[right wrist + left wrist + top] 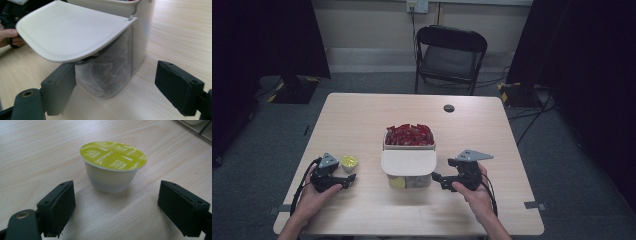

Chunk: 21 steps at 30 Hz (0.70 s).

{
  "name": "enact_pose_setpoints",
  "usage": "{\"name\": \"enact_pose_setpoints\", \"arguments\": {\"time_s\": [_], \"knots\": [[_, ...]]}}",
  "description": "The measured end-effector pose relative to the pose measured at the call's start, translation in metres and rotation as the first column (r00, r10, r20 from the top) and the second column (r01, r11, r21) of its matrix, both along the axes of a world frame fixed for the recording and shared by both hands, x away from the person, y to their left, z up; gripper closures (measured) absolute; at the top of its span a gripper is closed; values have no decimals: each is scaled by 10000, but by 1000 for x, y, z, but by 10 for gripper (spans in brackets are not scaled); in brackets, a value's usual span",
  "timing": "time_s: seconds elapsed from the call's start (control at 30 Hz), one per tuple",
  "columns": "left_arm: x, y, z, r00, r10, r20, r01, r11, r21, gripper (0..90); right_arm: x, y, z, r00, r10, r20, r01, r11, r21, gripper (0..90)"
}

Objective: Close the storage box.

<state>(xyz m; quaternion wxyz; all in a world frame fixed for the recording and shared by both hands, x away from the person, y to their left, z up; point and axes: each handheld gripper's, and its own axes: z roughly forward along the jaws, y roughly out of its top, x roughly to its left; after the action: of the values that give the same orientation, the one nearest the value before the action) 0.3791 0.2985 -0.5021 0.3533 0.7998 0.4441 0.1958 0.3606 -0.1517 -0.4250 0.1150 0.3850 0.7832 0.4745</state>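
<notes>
Flanking the yellow-lidded capsule [113,166] on the tabletop [362,120], the left gripper [343,180] spreads its fingers for a grasp, the right gripper [439,181] likewise spread beside the lidded container [409,165].

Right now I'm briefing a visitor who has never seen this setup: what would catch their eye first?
Probably the white container at the table's middle, its back compartment heaped with red packets and its flat lid hinged out over the clear front bin. Next, the yellow-lidded capsule standing upright on the wood, just beyond the open left tool. The right tool, also open, faces the container's front.
</notes>
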Motion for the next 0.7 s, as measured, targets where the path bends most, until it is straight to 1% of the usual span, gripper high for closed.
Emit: {"name": "enact_pose_setpoints", "arguments": {"time_s": [0.03,0.17,0.27,0.37,0.47,0.53,0.7], "knots": [[0,0,0,10000,4,-1,-4,10000,-4,140,0,-2,0,10000,-88,13,88,9999,-107,167],[0,0,0,10000,2,-2,-2,10000,-7,140,2,-12,-2,9993,-362,-68,361,9993,-59,167],[0,0,0,10000,-8,-6,8,10000,11,140,4,-18,0,9988,-487,65,487,9988,10,166],[0,0,0,10000,-7,-6,7,10000,11,140,9,-21,5,9972,-719,211,718,9974,45,159],[0,0,0,10000,3,-2,-3,10000,-7,140,18,-28,10,9940,-1035,351,1027,9944,235,139],[0,0,0,10000,-3,-3,3,10000,-17,140,20,-32,12,9930,-1089,465,1075,9937,321,140],[0,0,0,10000,-19,-12,19,10000,-38,140,29,-46,10,9849,-1711,251,1705,9850,254,141]]}}
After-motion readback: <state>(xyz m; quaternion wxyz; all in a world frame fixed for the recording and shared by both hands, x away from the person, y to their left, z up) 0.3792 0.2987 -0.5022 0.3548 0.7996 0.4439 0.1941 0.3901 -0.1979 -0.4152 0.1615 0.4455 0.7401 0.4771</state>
